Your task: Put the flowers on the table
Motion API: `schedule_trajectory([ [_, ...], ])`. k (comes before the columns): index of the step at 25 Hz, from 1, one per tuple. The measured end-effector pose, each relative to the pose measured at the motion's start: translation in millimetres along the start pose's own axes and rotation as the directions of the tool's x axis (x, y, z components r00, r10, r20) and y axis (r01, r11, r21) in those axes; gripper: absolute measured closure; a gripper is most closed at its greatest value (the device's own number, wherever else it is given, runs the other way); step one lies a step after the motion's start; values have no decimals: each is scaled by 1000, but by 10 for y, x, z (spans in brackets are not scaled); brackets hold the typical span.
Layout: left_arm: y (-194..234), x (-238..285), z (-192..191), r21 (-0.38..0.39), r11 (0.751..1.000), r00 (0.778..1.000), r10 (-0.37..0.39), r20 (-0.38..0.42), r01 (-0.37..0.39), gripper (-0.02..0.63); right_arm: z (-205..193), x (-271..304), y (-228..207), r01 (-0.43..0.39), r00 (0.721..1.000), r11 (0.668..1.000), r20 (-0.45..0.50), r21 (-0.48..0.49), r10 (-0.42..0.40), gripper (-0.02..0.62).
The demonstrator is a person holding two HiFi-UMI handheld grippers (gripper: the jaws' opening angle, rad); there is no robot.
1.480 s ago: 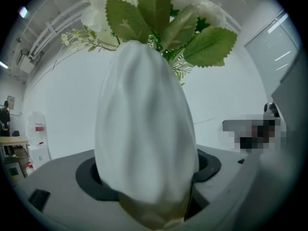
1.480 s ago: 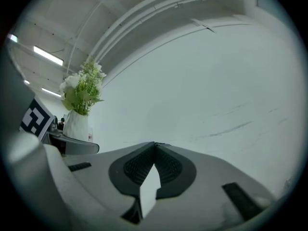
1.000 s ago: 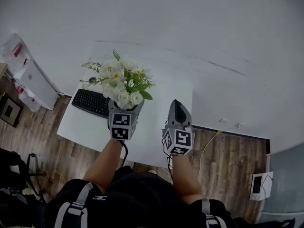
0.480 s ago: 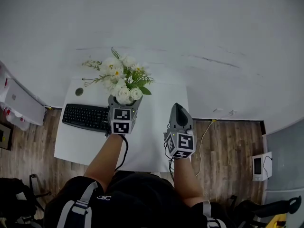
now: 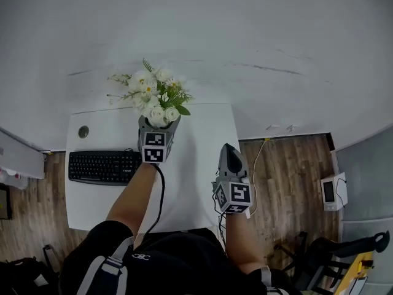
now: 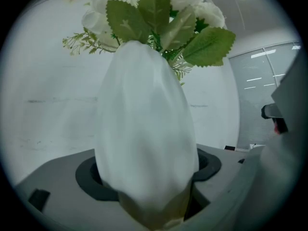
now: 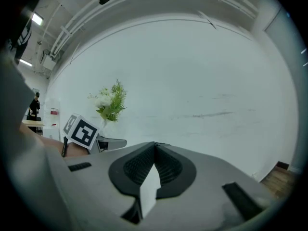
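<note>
Head view: the left gripper (image 5: 158, 126) holds a white vase (image 5: 158, 131) of flowers (image 5: 153, 96) over the far middle of the white surface (image 5: 199, 143). The right gripper (image 5: 228, 152) hangs near the surface's right edge, nearer the person.
Left gripper view: the fingers (image 6: 86, 177) stand wide and clamp the lower body of the vase between their dark pads. Green leaves and white blooms rise above its mouth.
Right gripper view: the fingers are pressed together at the tips with nothing between them, and they point toward the plain wall (image 7: 202, 81).
Long axis: the vase stands upright, base low between the fingers, blooms up and toward the far wall.
Key relation: the surface lies below the vase. No view shows whether the base is touching it or hanging above it.
Nearer hand: the left has the vase. The right is well apart to the right and probably not needed.
Neighbours: a black keyboard (image 5: 101, 166) lies left of the left gripper, and a round hole (image 5: 83, 131) sits at the far left of the surface.
Next move, as a judgement: lower straight down, keep the vase vertical, and release once the base rests flat.
Writing: none can be read. Only the square black-and-white markers on the grippers' cubes (image 5: 153, 155) show, and no keyboard brand is legible.
</note>
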State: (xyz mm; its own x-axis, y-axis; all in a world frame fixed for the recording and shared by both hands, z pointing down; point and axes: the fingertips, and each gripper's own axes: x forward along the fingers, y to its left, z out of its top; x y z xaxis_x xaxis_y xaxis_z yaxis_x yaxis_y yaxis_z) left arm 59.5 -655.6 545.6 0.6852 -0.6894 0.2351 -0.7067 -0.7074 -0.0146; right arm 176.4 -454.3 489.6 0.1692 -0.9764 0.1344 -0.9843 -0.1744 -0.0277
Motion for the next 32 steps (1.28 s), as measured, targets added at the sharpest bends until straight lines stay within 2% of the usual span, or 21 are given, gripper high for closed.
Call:
schedule_trajectory([
  [6,77,600,-304,49,998,999,-48,15,47,207,-266,161,-125,51,997,998,-62,31,-50,592],
  [13,116,1119,-626,52,995,996,-85,15,84,206,-534,227,-294,114,988,993,-109,26,-110,592],
  [21,7,1383,-1033,48,994,995,-102,-9,103,201,-797,111,-666,196,970,980,-153,44,-187,592],
  [27,-48,1384,-1125,100,989,994,-108,5,107,186,-931,108,-730,203,964,977,-186,64,-188,592],
  [29,-56,1375,-1174,112,988,994,-108,-19,109,177,-933,125,-699,192,967,980,-181,60,-178,592],
  [32,-39,1372,-1259,90,990,993,-104,-64,109,154,-921,151,-650,180,970,982,-178,60,-167,592],
])
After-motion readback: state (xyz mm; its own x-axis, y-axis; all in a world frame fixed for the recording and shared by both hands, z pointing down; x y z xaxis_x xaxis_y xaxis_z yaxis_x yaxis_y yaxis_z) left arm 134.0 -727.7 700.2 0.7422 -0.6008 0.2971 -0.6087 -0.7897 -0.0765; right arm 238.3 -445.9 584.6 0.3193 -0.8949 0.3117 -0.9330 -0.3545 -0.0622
